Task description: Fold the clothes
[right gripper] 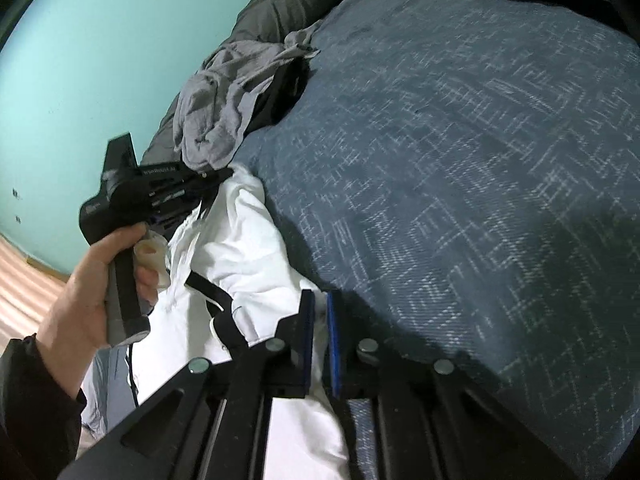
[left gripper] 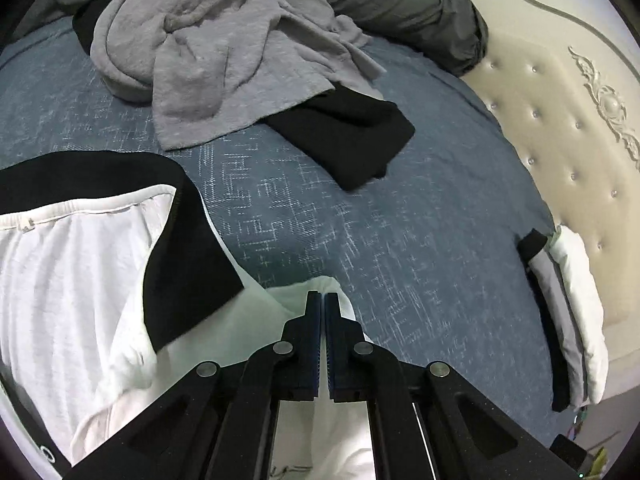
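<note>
on the blue patterned bedspread (left gripper: 400, 240), i have both grippers pinching the white garment with black trim (left gripper: 80, 272), which lies crumpled at the bed's near edge. my left gripper (left gripper: 323, 300) has its jaws pressed together on a fold of the white cloth, no gap showing between the blue pads. my right gripper (right gripper: 319, 304) is clamped on another fold of the same garment (right gripper: 256, 248), white fabric running between its fingers. in the right wrist view, the person's left hand (right gripper: 92, 280) grips the left tool's handle above the garment. farther back on the bed sits a heap of grey clothing (left gripper: 208, 52) over a black piece (left gripper: 352, 140), with a dark grey pillow (left gripper: 408, 8) behind it. a folded stack of black, grey and white items (left gripper: 568, 320) rests beside the cream tufted headboard (left gripper: 560, 120).
</note>
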A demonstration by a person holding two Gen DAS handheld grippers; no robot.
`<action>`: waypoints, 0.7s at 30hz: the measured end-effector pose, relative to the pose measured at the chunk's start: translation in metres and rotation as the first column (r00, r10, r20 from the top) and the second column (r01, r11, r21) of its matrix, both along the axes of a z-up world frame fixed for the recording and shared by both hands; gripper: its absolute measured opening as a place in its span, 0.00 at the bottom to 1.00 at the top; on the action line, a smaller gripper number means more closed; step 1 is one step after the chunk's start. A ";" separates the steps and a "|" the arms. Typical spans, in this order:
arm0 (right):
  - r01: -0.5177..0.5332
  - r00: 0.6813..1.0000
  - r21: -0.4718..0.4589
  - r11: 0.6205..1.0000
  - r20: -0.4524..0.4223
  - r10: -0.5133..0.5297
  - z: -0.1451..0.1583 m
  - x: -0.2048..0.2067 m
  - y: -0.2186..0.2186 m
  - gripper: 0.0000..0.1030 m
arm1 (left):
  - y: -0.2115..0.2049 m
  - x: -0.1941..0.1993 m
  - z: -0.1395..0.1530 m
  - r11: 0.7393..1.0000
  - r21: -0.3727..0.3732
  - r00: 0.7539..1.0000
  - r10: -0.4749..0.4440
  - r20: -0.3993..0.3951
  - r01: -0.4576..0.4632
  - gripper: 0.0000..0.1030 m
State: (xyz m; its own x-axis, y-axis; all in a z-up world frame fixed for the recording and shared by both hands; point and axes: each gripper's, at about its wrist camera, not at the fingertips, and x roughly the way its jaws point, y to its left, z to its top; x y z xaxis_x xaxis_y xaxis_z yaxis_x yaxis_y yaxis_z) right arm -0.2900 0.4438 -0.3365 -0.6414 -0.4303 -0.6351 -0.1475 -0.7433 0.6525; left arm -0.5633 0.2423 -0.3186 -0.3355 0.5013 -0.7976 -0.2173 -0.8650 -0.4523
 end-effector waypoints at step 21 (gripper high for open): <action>0.047 0.999 -0.088 0.995 0.014 -0.046 -0.004 0.006 0.009 0.05 | -0.014 0.030 0.013 0.998 -0.016 0.998 -0.056 -0.020 0.056 0.30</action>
State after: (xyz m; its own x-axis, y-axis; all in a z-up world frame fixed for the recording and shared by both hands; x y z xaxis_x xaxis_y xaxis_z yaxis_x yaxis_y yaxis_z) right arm -0.2841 0.4532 -0.3406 -0.6543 -0.4550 -0.6040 -0.1886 -0.6753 0.7131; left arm -0.5335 0.2282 -0.3059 -0.3232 0.5072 -0.7989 -0.2748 -0.8581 -0.4337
